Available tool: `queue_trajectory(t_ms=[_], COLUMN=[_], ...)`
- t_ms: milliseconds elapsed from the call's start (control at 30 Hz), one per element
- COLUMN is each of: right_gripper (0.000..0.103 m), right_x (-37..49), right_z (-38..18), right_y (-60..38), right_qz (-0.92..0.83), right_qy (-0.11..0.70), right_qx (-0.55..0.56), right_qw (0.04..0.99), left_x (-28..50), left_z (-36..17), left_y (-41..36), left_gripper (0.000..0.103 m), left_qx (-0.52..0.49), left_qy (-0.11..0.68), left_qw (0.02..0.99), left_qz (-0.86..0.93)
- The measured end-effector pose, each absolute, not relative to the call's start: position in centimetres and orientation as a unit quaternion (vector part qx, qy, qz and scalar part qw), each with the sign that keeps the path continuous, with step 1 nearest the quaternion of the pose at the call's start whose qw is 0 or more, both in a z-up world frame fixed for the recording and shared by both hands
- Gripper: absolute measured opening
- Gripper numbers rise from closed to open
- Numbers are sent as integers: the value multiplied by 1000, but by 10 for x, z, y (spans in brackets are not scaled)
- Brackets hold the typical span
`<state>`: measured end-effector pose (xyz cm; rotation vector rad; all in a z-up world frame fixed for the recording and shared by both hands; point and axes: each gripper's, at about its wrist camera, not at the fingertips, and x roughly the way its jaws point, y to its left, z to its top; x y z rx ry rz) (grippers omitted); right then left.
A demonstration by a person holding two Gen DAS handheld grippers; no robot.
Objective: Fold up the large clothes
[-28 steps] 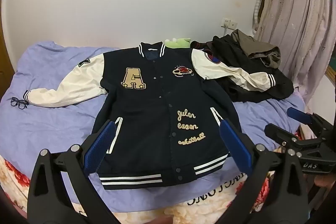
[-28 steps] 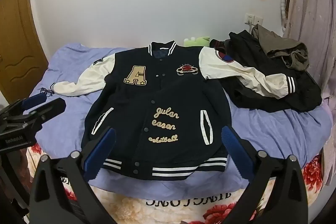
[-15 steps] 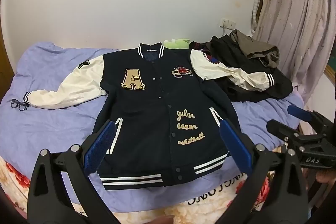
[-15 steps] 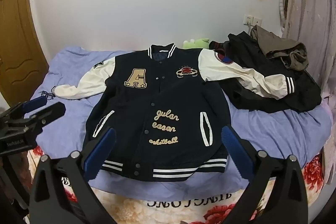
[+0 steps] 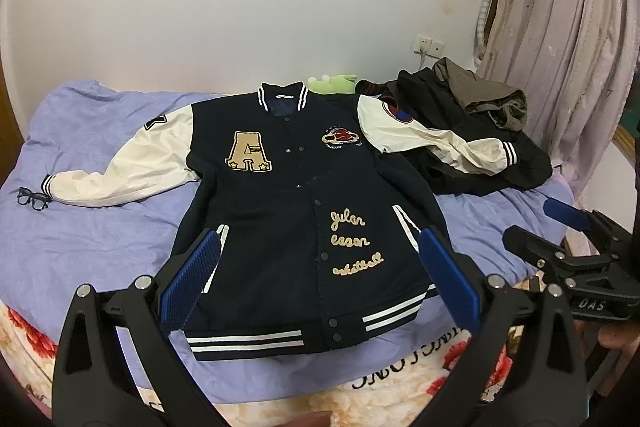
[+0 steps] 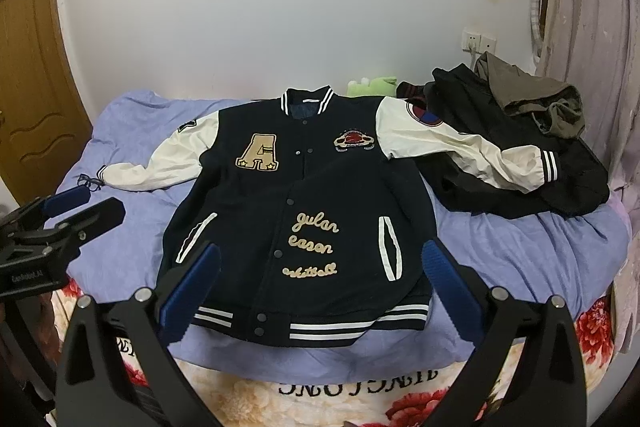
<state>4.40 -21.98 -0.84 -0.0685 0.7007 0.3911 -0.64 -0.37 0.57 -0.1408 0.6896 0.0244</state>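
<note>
A navy varsity jacket (image 5: 304,211) with cream sleeves, a gold "A" patch and striped hem lies flat, front up, on the bed; it also shows in the right wrist view (image 6: 296,211). Both sleeves are spread out sideways; the right sleeve (image 6: 472,155) rests on a dark clothes pile. My left gripper (image 5: 318,267) is open and empty, held above the jacket's lower half. My right gripper (image 6: 320,271) is open and empty, also above the hem area. Each gripper shows at the side of the other's view, the right one (image 5: 568,247) and the left one (image 6: 68,215).
A lilac sheet (image 5: 100,227) covers the bed over a floral blanket (image 6: 360,387). A pile of black and olive clothes (image 6: 528,131) lies at the right. Black glasses (image 5: 34,198) lie at the left, a green plush toy (image 5: 332,83) by the wall. Curtain right, wooden door (image 6: 28,87) left.
Both cameras have shifted slightly, so the jacket sits a little higher in view. Jacket unmoved and both grippers still open.
</note>
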Motion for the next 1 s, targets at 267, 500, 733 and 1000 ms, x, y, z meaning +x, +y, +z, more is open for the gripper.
queue_trajectory(t_ms=[267, 500, 733, 1000], right_gripper=[99, 99, 99, 99], right_x=[44, 42, 41, 41], right_z=[-7, -5, -4, -2], right_y=[-219, -217, -217, -217], right_qz=[189, 189, 188, 189], right_qy=[341, 339, 339, 336], right_qx=[-34, -36, -37, -41], right_qw=[920, 921, 921, 922], left_x=[-7, -5, -6, -6], left_z=[8, 9, 11, 19], left_y=[-4, -3, -6, -15], left_gripper=[97, 97, 97, 97], left_qx=[-70, -71, -70, -71], left_qy=[338, 339, 337, 338], left_qw=[939, 938, 939, 938], left_qz=[13, 13, 13, 12])
